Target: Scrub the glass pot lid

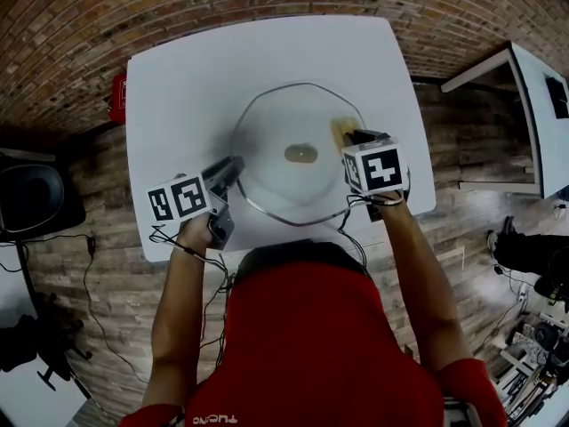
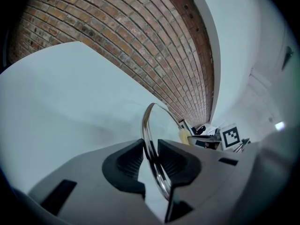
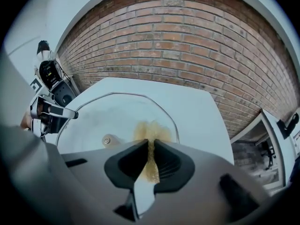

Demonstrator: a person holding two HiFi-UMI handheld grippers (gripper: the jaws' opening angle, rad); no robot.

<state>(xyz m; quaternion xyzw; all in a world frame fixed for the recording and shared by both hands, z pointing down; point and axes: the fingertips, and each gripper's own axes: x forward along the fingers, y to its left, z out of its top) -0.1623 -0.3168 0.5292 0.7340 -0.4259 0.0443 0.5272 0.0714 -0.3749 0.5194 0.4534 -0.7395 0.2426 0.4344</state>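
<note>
Lettering is scarce: the only words sit in pale print at the hem of the person's red shirt (image 1: pixel 311 345), seen upside down from the head view and too small for me to read with any confidence. The marker cubes (image 1: pixel 178 198) on both grippers carry black-and-white square patterns only, with no letters.

On the white table (image 1: pixel 178 87), the glass pot lid (image 1: pixel 276 136) lies flat, a little right of the tabletop's middle and close to the person. Being round, it has no long axis. Its face is turned upward, and the amber-coloured hub (image 1: pixel 300 154) sits at the centre; in the right gripper view that hub (image 3: pixel 108 139) shows a small screw head. The glass is clear with a faint haze, and a bright metal band runs round the edge.

At the lid's near-left edge, the left gripper (image 1: pixel 236 169) has its jaws closed on that metal rim (image 2: pixel 147 125), one ribbed pad on each side of it.

On the lid's right side, the right gripper (image 1: pixel 363 138) pinches a thin, yellow-brown scrubbing pad (image 3: pixel 150 130) between nearly closed jaws. The pad's frayed end rests on the glass between the hub and the far-right rim. Behind the table stands a brick wall (image 3: pixel 187 41).
</note>
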